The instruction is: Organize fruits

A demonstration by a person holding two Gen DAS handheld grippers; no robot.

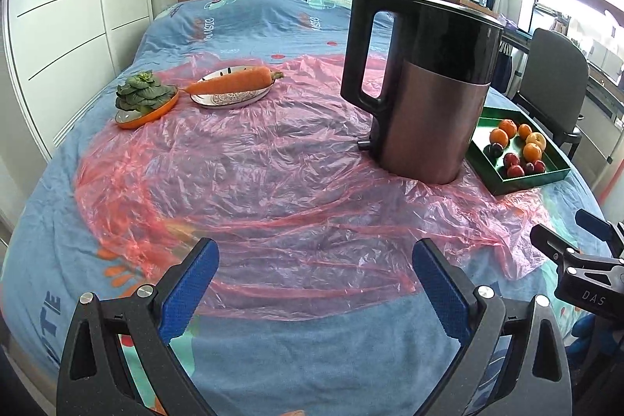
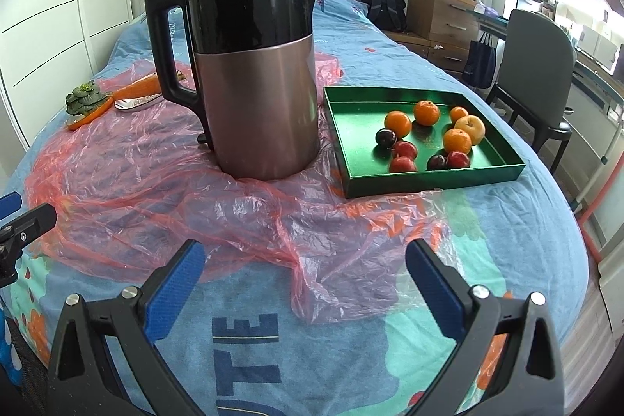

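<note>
A green tray [image 2: 433, 178] [image 1: 522, 182] lies on the bed to the right of a tall kettle [image 2: 253, 73] [image 1: 425, 80]. In it lie several oranges [image 2: 397, 123], several dark red plums [image 2: 403, 164] and a yellow apple [image 2: 470, 129]. A carrot [image 1: 230, 82] rests on a white patterned plate [image 1: 230, 100] at the far left, beside a green leafy vegetable [image 1: 142, 92] on an orange dish [image 1: 146, 115]. My left gripper [image 1: 314, 260] is open above the pink plastic sheet, holding nothing. My right gripper [image 2: 304, 266] is open too, empty, well short of the tray.
A crinkled pink plastic sheet [image 1: 253, 174] [image 2: 175, 197] covers the middle of the blue patterned bedspread [image 2: 507, 221]. A grey chair [image 2: 542, 65], a desk and a drawer unit stand right of the bed. White wardrobe doors line the left side.
</note>
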